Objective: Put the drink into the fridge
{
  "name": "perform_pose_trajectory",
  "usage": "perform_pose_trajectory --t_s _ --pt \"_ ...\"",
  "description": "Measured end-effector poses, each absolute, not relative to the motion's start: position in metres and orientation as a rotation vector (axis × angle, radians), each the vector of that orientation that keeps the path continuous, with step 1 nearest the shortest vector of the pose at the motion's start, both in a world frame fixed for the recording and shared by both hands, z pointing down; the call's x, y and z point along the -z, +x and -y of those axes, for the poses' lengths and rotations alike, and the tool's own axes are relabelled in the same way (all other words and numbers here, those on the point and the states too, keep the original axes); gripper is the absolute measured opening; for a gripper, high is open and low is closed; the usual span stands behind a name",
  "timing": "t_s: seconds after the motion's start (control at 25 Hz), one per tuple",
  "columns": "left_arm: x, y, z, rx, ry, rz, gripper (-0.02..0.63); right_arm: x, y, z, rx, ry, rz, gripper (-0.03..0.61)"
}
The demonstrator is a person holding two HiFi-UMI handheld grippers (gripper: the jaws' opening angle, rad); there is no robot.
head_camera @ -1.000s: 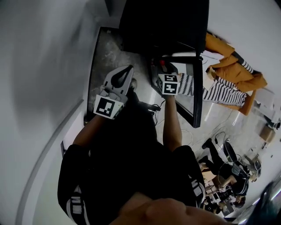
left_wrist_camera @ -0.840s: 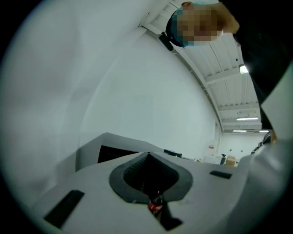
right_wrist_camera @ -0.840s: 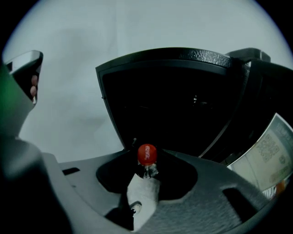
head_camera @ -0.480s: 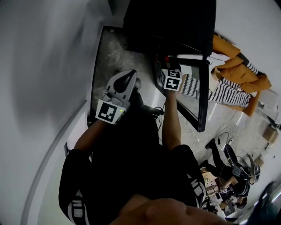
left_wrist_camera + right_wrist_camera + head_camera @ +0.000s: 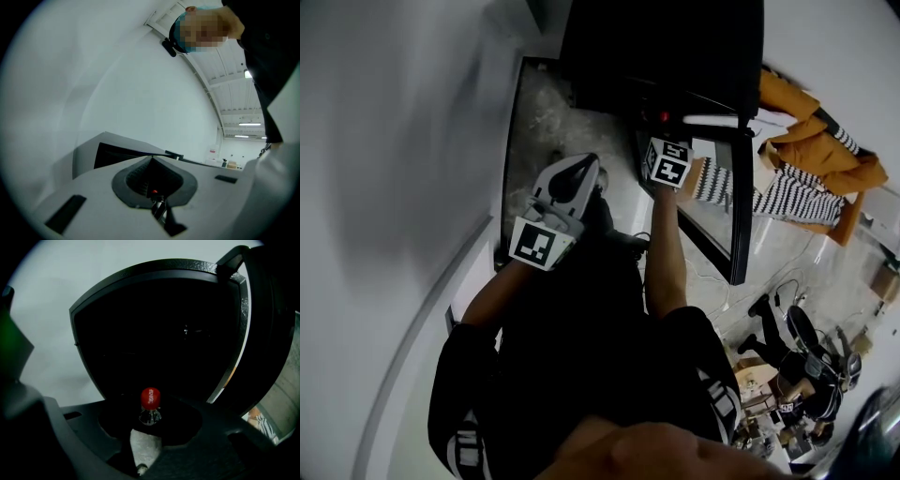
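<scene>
Fridge (image 5: 675, 47): black, interior dark. Door (image 5: 739, 216) swung open on the person's right.

Left gripper (image 5: 581, 172): jaws shut tip to tip, nothing between them, held off to the left of the fridge and pointing towards the white wall.

Right gripper (image 5: 664, 134): clamped on the drink (image 5: 150, 411), a clear bottle, at the fridge's open front. Its red cap (image 5: 150, 398) points towards the dark interior. Cannot tell whether the bottle is past the sill.

Black T-shirt (image 5: 581, 352) (white-striped short sleeves (image 5: 461, 439))
</scene>
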State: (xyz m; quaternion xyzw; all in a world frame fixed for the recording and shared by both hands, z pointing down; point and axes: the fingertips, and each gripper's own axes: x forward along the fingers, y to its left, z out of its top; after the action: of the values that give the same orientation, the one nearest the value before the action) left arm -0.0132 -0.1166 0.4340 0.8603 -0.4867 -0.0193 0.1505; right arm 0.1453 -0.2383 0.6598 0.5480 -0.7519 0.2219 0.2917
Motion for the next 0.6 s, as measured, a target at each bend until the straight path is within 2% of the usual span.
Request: perform_pose_trajectory --t_s 0.6 --pt "-0.45 -0.007 0.116 0.058 2.458 1.389 0.005 -0.696 0.151 0.255 -0.595 1.567 1.974 0.12"
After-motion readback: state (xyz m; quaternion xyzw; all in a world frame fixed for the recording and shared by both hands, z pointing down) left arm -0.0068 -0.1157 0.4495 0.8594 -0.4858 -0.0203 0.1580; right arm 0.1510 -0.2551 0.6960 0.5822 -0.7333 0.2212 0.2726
